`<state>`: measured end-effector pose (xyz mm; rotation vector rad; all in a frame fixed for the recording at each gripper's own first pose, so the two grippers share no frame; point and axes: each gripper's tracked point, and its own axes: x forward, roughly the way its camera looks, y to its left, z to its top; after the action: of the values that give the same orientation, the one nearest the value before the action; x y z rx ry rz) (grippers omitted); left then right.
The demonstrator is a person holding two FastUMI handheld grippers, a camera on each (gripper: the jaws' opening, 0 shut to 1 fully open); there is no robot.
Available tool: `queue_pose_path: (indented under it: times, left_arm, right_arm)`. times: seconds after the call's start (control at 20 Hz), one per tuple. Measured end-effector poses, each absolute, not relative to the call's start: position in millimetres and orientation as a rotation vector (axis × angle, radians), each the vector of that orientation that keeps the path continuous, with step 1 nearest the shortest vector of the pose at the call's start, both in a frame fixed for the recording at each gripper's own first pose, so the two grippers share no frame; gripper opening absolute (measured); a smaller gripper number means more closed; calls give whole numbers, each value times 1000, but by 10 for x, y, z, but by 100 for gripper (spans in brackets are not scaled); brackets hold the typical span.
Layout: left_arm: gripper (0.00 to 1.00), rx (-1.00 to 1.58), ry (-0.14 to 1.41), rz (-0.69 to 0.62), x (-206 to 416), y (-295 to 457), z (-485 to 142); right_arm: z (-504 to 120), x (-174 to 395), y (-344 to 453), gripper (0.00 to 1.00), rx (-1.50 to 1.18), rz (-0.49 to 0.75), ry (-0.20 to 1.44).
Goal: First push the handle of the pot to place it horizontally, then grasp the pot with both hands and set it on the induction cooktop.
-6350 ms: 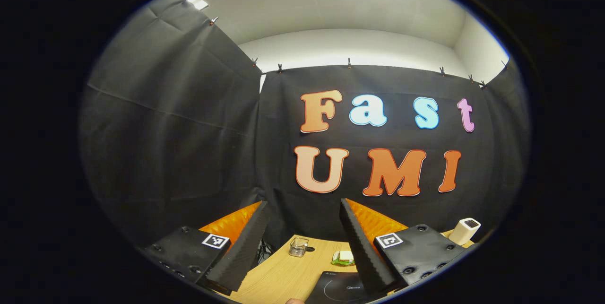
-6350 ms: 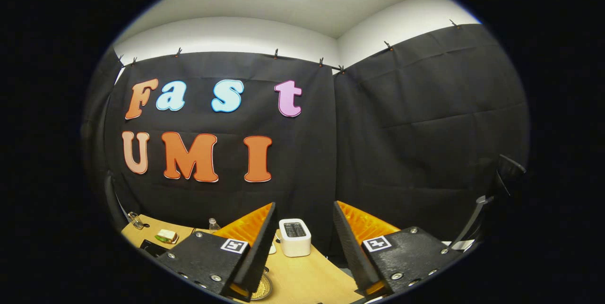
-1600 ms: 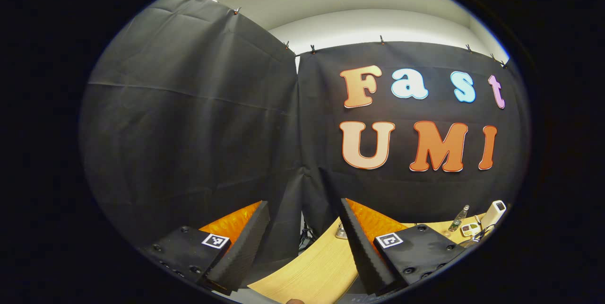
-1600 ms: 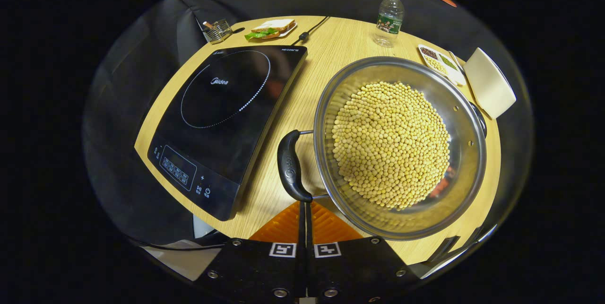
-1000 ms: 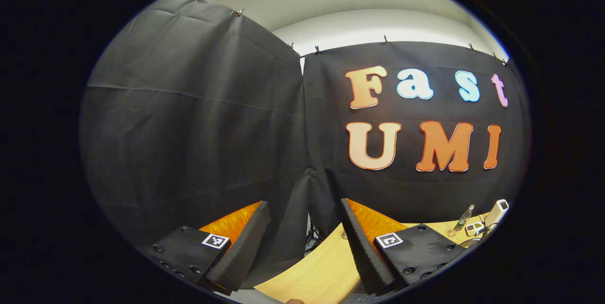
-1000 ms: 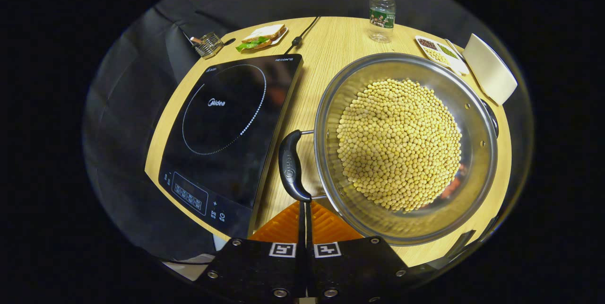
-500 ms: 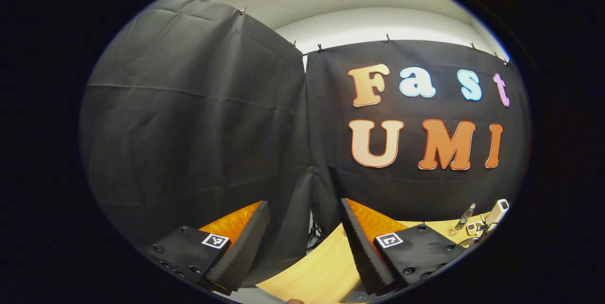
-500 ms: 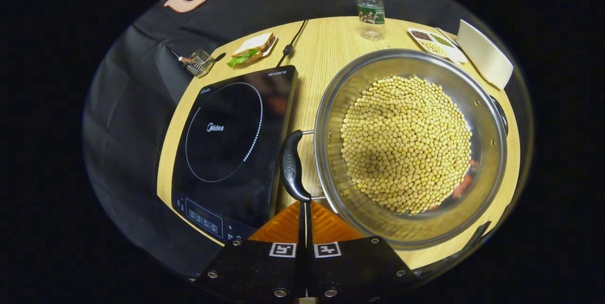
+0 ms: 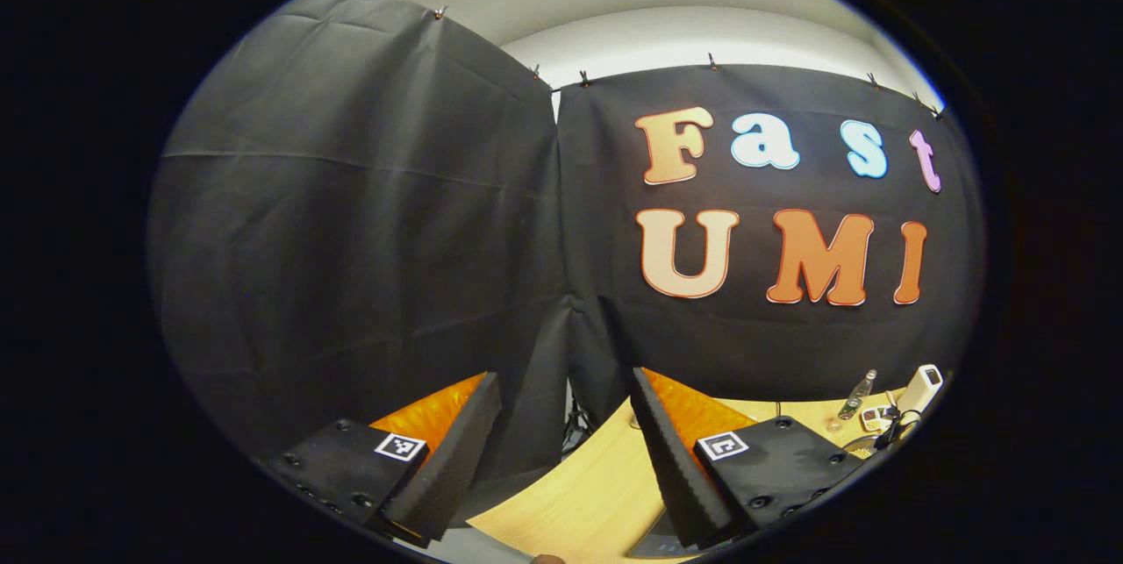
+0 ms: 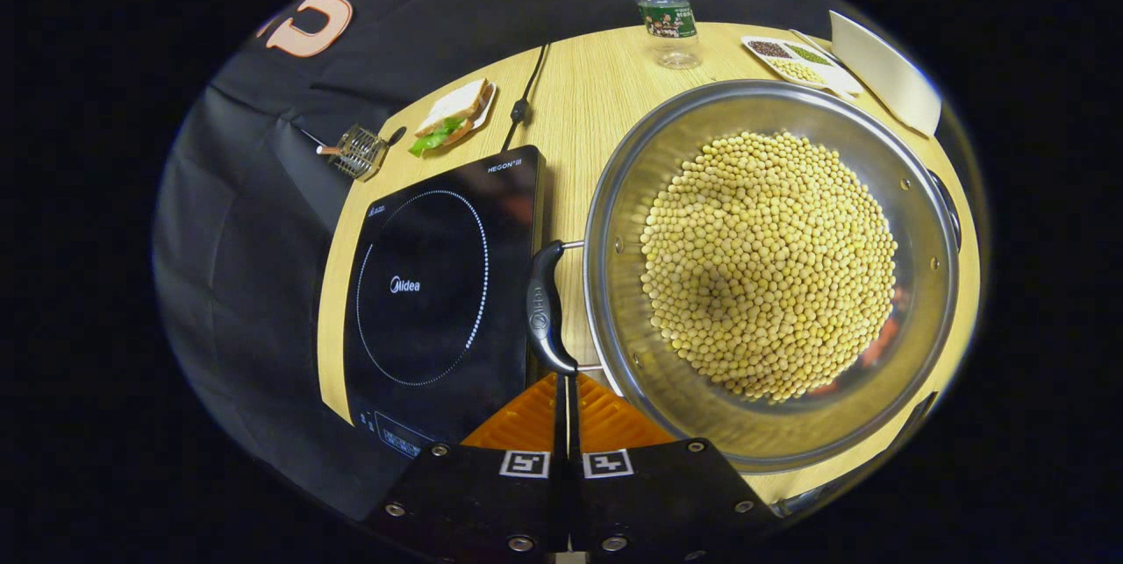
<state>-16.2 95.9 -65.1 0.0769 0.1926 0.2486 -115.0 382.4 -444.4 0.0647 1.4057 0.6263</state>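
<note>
Two grippers here: the left one (image 9: 561, 410) hangs wide open with nothing in it, up over the table (image 9: 579, 494) edge facing the wall. In the right gripper view, left to right: cooktop (image 10: 430, 283), then the pot's handle (image 10: 544, 305) with the right gripper (image 10: 566, 380) closed tight, tips touching its near end, then the pot (image 10: 772, 270) of soybeans (image 10: 768, 261) on the table beside the cooktop.

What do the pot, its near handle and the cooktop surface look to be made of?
Pot: likely stainless steel, brushed wall with reflections. Handle: matte black, probably plastic, on thin metal rods. Induction cooktop: glossy black, glass-like top with faint reflections.
</note>
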Motion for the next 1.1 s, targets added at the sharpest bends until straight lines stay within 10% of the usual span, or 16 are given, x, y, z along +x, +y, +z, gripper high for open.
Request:
queue_pose_path:
  times: [0.85, 1.1]
  left_arm:
    - [97, 42, 297, -37, -12, -511, -1222]
    - [97, -12, 359, -192, 92, -1377, -1662]
  right_arm:
    - [-3962, -934, 3531, 0, 211, 649, 1297]
    - [-3897, -518, 2827, 19, 175, 530, 1147]
